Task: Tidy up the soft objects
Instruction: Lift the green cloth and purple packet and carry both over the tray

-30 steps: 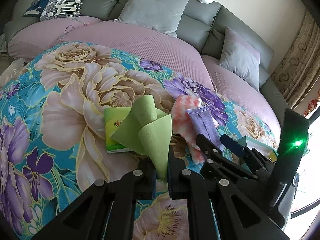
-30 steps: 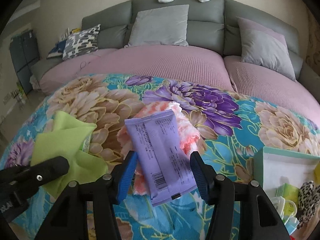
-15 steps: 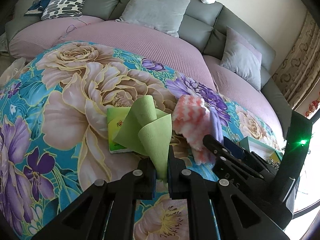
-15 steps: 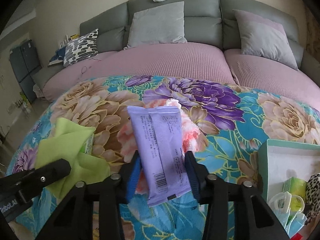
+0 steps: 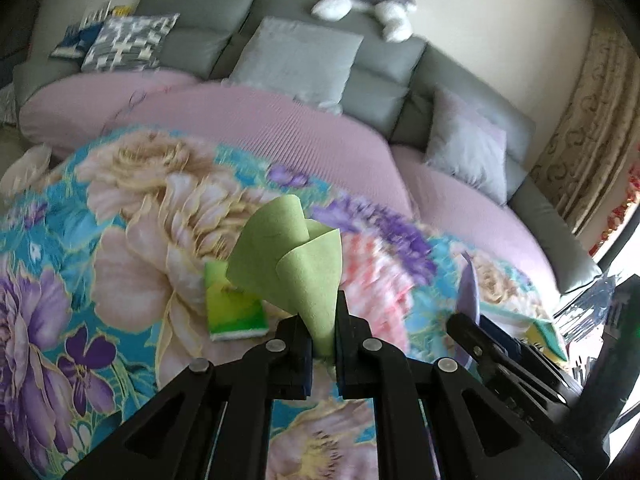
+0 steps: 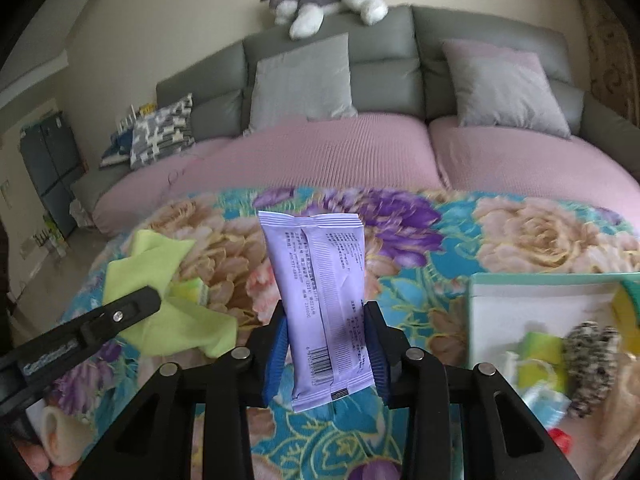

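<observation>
The green cloth [image 5: 298, 264] looks soft and matt, like felt. The purple packet [image 6: 322, 300] is smooth plastic with a light shine. The flowery blanket [image 5: 132, 248] looks fuzzy. The pink sofa cover [image 6: 320, 156] is ribbed cloth. The gripper arms look like hard black plastic.

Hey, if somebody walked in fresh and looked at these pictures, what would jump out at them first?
Probably the purple packet, standing upright in the right gripper, whose jaws have just been closing and now clamp it above the floral blanket. Next, the green cloth pinched in the shut left gripper, curling up like a cone. Behind, a plush dog sprawls along the top of the grey sofa.
</observation>
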